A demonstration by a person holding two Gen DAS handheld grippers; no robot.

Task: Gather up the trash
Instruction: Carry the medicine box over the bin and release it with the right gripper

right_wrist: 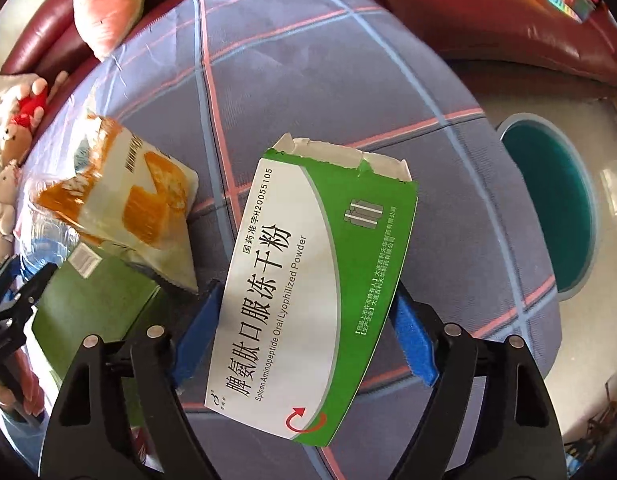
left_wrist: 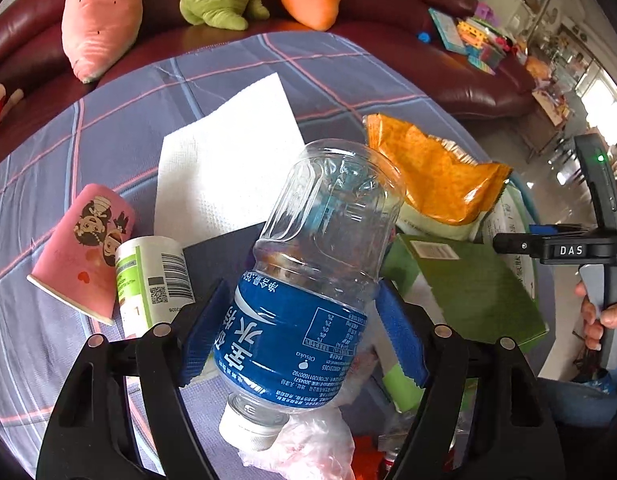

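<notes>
1. Left wrist view: your left gripper (left_wrist: 298, 330) clamps an empty clear bottle (left_wrist: 308, 280) by its blue label, which bears white Chinese characters; white cap toward the camera, above the checked cloth (left_wrist: 228, 64). The other tool reads "DAS".
2. Right wrist view: your right gripper (right_wrist: 304, 334) grips a torn green-and-white box (right_wrist: 312, 292) printed "Spleen Aminopeptide Oral Lyophilized Powder", "H20055105", above the cloth.

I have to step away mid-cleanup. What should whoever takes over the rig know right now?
Left tool: shut on the bottle, cap toward the camera.
Right tool: the medicine box sits between its pads; grip uncertain.
Bin: on the floor beside the table, right of the box.
Done: cannot tell.
Left on the table: cup, white canister, napkin, snack bag, green box.
</notes>
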